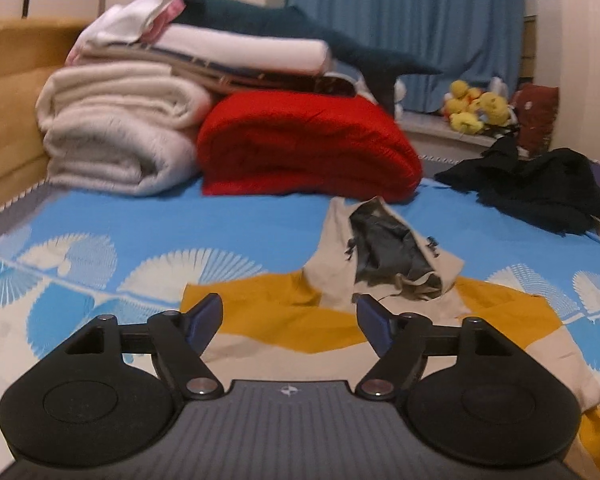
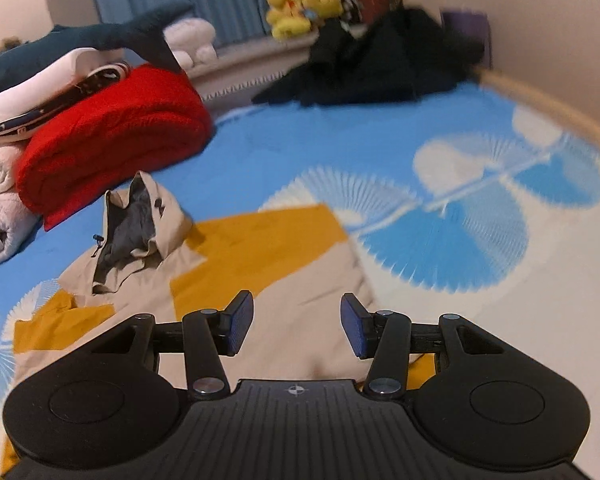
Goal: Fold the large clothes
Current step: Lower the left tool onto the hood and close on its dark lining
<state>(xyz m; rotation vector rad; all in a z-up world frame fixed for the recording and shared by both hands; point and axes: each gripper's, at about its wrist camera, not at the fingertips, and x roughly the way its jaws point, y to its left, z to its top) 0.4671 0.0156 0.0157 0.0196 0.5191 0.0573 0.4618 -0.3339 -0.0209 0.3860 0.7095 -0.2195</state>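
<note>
A beige and mustard hooded jacket [image 1: 284, 328] [image 2: 300, 280] lies flat on the blue patterned bed sheet [image 1: 228, 232] [image 2: 340, 144]. Its hood [image 1: 384, 256] [image 2: 140, 224] stands crumpled upright, showing a grey lining. My left gripper [image 1: 289, 322] hovers over the jacket's chest just short of the hood, open, with nothing between its blue pads [image 1: 204, 320]. My right gripper [image 2: 296, 326] hangs above the jacket's beige body to the right of the hood, open and holding nothing.
At the head of the bed, a red folded quilt [image 1: 308, 148] [image 2: 112, 128] lies beside white rolled blankets [image 1: 116, 132]; folded linen and a dark plush shark [image 1: 300, 28] sit on top. A black garment heap [image 1: 540, 188] [image 2: 372, 60] lies far right. Yellow plush toys [image 1: 476, 110] line the sill.
</note>
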